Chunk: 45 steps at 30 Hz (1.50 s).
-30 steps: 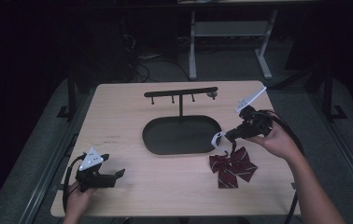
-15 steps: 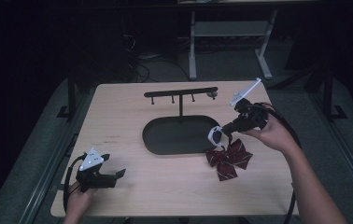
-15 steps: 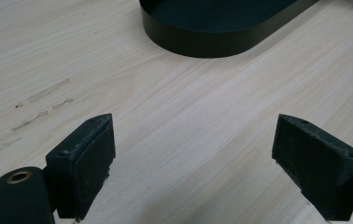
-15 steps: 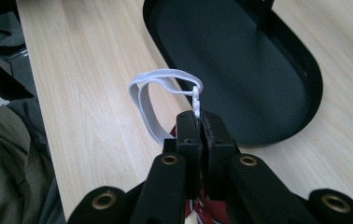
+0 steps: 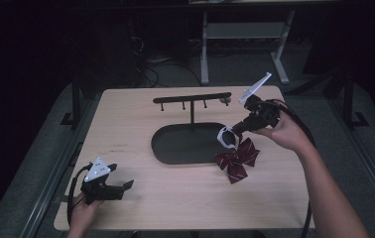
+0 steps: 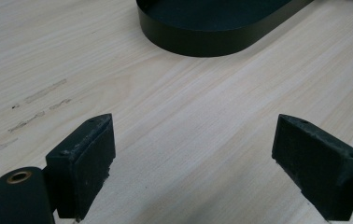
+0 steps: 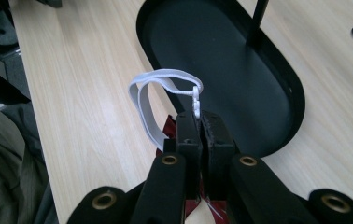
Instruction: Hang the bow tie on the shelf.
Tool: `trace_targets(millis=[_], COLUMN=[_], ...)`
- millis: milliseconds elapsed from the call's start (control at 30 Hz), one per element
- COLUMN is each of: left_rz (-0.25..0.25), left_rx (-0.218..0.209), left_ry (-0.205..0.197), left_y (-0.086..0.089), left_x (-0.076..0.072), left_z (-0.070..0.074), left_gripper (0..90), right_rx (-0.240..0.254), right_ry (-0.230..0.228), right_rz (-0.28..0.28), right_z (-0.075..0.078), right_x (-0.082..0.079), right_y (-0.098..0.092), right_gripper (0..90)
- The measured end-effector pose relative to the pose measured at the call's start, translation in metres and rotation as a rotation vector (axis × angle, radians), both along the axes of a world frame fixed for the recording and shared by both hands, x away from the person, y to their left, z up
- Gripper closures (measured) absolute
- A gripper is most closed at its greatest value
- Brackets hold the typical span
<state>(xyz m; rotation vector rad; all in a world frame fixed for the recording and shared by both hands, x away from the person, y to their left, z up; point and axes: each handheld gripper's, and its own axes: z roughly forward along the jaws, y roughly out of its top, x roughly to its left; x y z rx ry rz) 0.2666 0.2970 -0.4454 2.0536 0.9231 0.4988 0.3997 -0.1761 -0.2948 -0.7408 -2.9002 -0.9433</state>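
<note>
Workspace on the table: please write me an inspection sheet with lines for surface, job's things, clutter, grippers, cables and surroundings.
Surface: light wooden table, a few faint scuff marks near the left side.
Job's things: dark red striped fabric bow hanging by its white elastic loop; black metal stand with oval base tray and top bar with pegs.
Clutter: nothing seen.
Grippers: right hand-held gripper shut on the white elastic loop, lifted above the tray's right end; left hand-held gripper open, low over the table's near left corner, holding nothing.
Cables: black cable trailing from the right hand-held gripper along the forearm.
Surroundings: dark floor, grey metal frame behind the table.
</note>
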Motion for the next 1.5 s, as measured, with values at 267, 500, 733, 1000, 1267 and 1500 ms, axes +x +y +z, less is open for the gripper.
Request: trace_targets(millis=[267, 500, 733, 1000, 1267, 1500], left_rz=[-0.002, -0.004, 0.003, 0.002, 0.003, -0.001], left_rx=[0.005, 0.009, -0.007, -0.007, -0.007, 0.000], left_ry=[0.001, 0.000, -0.001, -0.002, 0.000, -0.002], left_y=[-0.001, 0.001, 0.000, 0.000, 0.001, 0.002], left_x=[0.000, 0.000, 0.000, 0.000, 0.000, 0.000], left_z=[0.000, 0.001, 0.000, 0.001, 0.001, 0.001], left_gripper=[13.1, 13.1, 13.0, 13.0, 13.1, 13.1], right_rx=[-0.006, -0.018, -0.031, -0.044, -0.047, -0.065], right_ry=[-0.004, -0.009, -0.002, -0.002, 0.006, 0.004], right_rz=[-0.005, -0.010, -0.020, -0.034, -0.047, -0.056], right_z=[0.010, 0.013, 0.018, 0.023, 0.026, 0.029], right_x=[0.007, 0.014, 0.021, 0.031, 0.043, 0.051], right_y=[0.003, 0.005, 0.006, 0.007, 0.009, 0.012], right_gripper=[87.1, 87.1, 87.0, 87.1, 87.1, 87.0])
